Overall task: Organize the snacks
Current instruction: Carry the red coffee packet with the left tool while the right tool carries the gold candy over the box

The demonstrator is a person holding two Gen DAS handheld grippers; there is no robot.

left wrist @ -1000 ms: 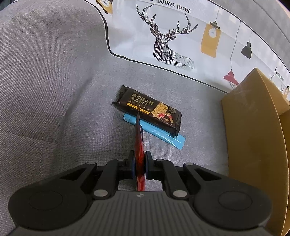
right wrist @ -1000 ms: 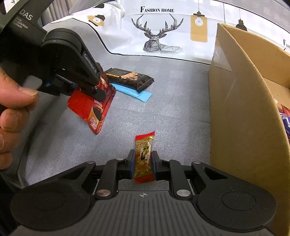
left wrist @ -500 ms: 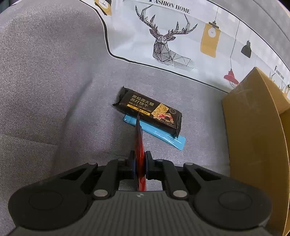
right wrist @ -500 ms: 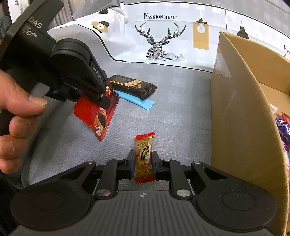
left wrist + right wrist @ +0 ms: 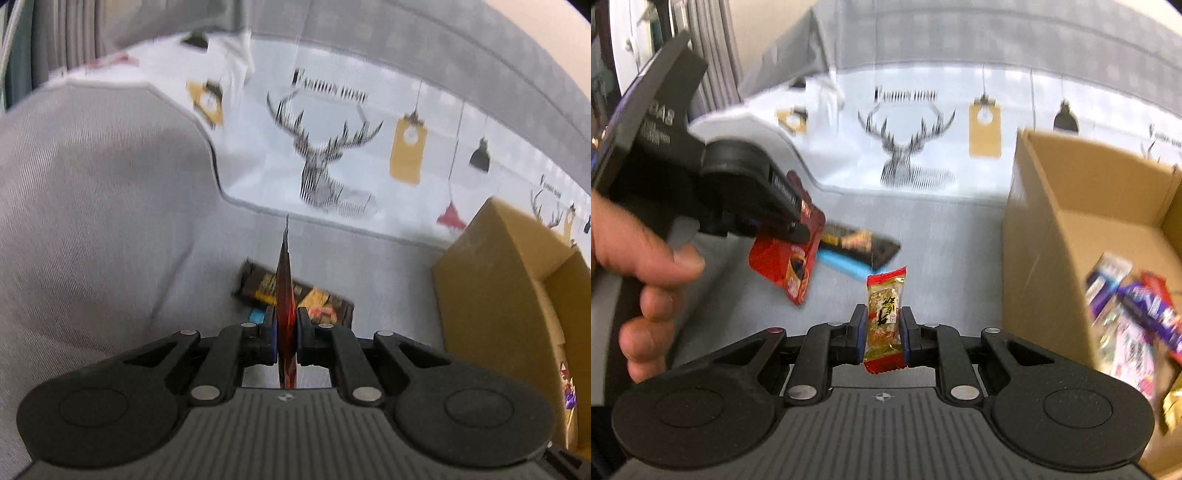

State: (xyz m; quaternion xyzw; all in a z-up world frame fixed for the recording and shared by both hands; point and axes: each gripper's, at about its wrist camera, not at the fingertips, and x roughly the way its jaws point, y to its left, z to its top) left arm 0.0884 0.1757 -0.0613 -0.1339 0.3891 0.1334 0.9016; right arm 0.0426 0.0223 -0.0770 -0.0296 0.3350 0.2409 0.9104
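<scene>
My left gripper (image 5: pixel 286 334) is shut on a flat red coffee sachet (image 5: pixel 285 295), seen edge-on in the left wrist view. In the right wrist view the same red sachet (image 5: pixel 786 254) hangs from the left gripper (image 5: pixel 798 227), held by a hand (image 5: pixel 646 266) at the left. My right gripper (image 5: pixel 884 330) is shut on a small gold and red candy packet (image 5: pixel 884 317), lifted off the grey sofa. A black cracker bar (image 5: pixel 860 242) lies on a blue stick packet (image 5: pixel 842 264) on the seat. The cardboard box (image 5: pixel 1045 229) stands to the right with several snacks inside.
A white throw with a deer print (image 5: pixel 325 173) covers the sofa back. The grey seat cushion (image 5: pixel 92 206) spreads to the left. The box's near wall (image 5: pixel 491 295) rises at the right of both grippers.
Both grippers have risen and tipped up with their packets. The cracker bar and blue stick now sit lower in both views, and the box's inside shows in the right wrist view.
</scene>
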